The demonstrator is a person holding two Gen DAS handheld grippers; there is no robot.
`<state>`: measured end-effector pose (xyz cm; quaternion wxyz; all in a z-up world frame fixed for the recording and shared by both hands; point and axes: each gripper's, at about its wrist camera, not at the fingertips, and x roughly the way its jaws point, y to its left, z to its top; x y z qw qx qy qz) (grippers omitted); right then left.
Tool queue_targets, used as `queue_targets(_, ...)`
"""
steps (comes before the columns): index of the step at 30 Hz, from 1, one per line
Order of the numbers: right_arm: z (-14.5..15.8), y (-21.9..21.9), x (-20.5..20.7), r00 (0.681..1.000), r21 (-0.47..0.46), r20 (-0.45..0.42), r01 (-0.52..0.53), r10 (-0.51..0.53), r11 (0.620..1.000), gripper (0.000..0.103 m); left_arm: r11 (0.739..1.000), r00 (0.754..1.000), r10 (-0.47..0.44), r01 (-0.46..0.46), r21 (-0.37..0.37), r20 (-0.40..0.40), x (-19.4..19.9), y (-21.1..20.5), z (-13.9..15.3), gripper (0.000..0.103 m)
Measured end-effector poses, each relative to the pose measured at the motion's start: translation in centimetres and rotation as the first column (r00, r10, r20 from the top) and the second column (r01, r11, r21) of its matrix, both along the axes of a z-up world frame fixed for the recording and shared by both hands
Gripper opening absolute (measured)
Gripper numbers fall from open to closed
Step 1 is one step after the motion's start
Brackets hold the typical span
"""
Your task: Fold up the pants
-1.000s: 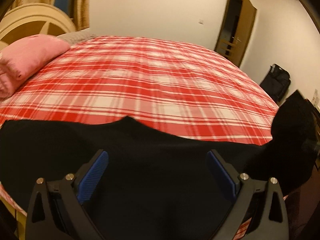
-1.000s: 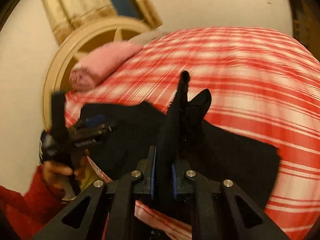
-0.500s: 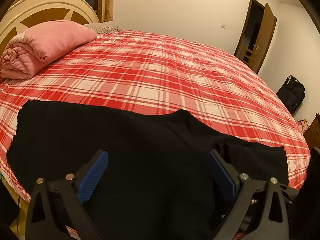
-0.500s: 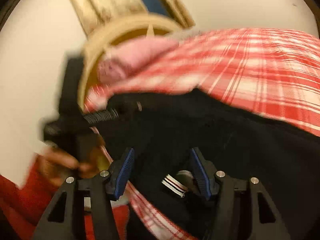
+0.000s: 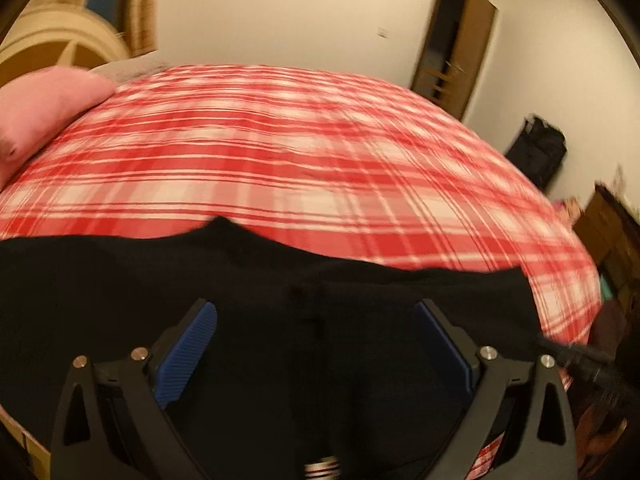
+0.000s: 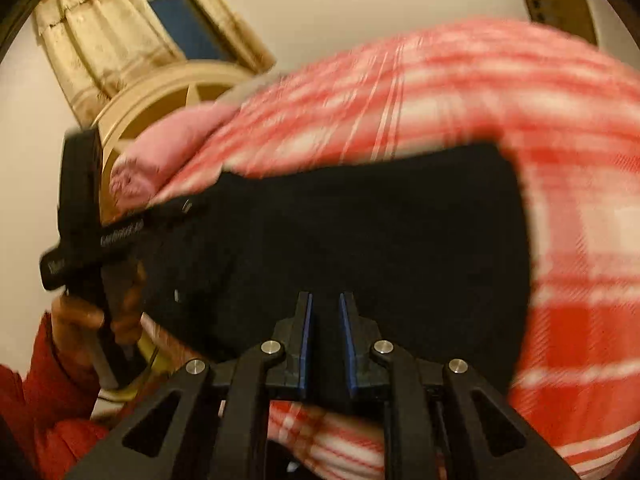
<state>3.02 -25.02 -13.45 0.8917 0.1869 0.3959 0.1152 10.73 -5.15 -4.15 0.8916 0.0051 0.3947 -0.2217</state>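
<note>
- Lying across the near edge of the bed, the pants are spread flat on the red plaid cover, with a pink pillow at the bed's headboard end.
- A small peak of black cloth is seen on the pants' far edge, pointing toward the middle of the bed.
- The left gripper is held over the pants with its blue pads wide apart; nothing is pinched between them.
- The right gripper is seen at the pants' near hem, at the end away from the pillow; its jaws are closing and only a narrow gap is left.
- Dark cloth appears in that gap, but whether it is pressed by the pads cannot be told, since black lies against black and the view is blurred.
- The left hand, in a red sleeve, is seen at the pants' pillow end, over the bed's edge.
- The step in hand is judged to be a fresh grasp of the near hem, ahead of the next fold.
- The next move would call for the right grip to be confirmed, the left gripper to be closed on the hem at its own end, and both ends to be lifted evenly so that the cloth is not twisted.
</note>
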Motion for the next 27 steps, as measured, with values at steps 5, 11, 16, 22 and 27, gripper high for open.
queue_targets(5,-0.6,-0.5,-0.4,0.999,0.047,-0.001,-0.049,0.049,0.998,0.015,0.989,0.998,-0.042,0.036,0.144,0.041,-1.5,-2.7,-2.1,0.1)
queue_targets(11,4.3,-3.9,-0.8,0.99,-0.039,0.118,0.08,-0.075,0.996,0.015,0.981,0.998,-0.069,0.067,0.18,0.004,-2.8,-1.1,-4.4,0.101)
queue_targets(16,4.0,-5.8,3.5,0.977,-0.188,0.119,0.199,-0.179,0.962,0.015,0.983,0.999,-0.053,0.051,0.174,0.007,-3.1,-0.4,-4.5,0.102)
queue_targets(22,1.3,-7.2,6.5,0.96,-0.144,0.089,0.278,-0.267,0.95,0.015,0.984,0.999,-0.051,0.048,0.172,0.012,-3.1,-0.5,-4.8,0.103)
queue_targets(27,3.1,-6.1,6.1,0.953,-0.212,0.088,0.304,-0.291,0.929,0.015,0.984,0.998,-0.06,0.058,0.169,0.008,-2.9,-0.5,-4.7,0.103)
